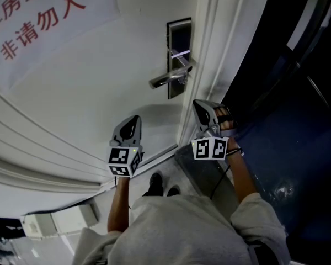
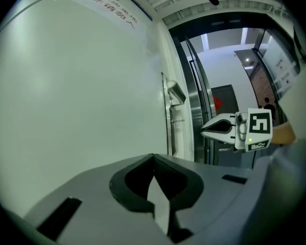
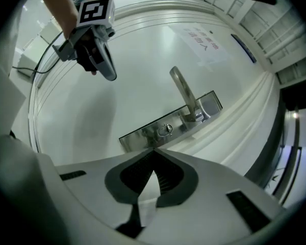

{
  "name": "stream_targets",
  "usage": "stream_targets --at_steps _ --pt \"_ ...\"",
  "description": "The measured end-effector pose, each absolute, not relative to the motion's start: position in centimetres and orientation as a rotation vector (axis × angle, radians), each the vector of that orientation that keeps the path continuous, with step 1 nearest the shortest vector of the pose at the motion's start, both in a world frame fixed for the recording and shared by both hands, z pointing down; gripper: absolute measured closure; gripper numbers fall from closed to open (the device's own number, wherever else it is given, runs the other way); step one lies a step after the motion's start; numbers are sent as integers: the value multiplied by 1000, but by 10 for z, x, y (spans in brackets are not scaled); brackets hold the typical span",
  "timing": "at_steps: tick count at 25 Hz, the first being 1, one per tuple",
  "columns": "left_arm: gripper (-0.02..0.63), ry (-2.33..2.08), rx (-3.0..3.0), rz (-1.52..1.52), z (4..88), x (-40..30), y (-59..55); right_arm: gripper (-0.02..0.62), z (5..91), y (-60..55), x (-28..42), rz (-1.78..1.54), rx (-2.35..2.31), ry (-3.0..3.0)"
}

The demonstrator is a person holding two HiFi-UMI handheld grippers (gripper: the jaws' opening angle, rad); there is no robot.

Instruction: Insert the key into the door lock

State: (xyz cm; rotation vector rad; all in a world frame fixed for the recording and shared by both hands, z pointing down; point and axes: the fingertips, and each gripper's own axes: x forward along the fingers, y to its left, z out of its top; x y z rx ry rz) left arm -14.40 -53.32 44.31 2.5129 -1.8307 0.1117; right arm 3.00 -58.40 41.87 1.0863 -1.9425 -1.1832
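On the white door [image 1: 99,87] is a steel lock plate [image 1: 179,59] with a lever handle [image 1: 168,79]. In the right gripper view the lock plate [image 3: 158,131] lies just beyond my right gripper [image 3: 153,150], with its keyhole [image 3: 166,130] and the lever handle [image 3: 183,93] beside it. The jaws are shut and I see no key in them. My left gripper [image 1: 135,118] is level in front of the bare door, left of the lock, jaws shut on nothing. My right gripper [image 1: 199,103] is below the plate near the door's edge. No key shows in any view.
A paper sign [image 1: 33,15] with red characters hangs on the door at upper left. A dark doorway [image 1: 287,93] opens right of the door frame. The person's shoes [image 1: 161,184] stand at the threshold, and a white box [image 1: 55,222] lies on the floor at lower left.
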Motion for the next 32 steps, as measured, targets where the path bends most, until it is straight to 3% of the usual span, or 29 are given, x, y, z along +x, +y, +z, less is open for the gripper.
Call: stream_targets --at_steps 16,32 --pt "589 -1667 2633 93 440 -101 -560 573 405 -569 122 -384 1669 -2347" --pt "589 -1464 2768 90 435 -44 -585 574 430 -541 211 -174 1990 -2167"
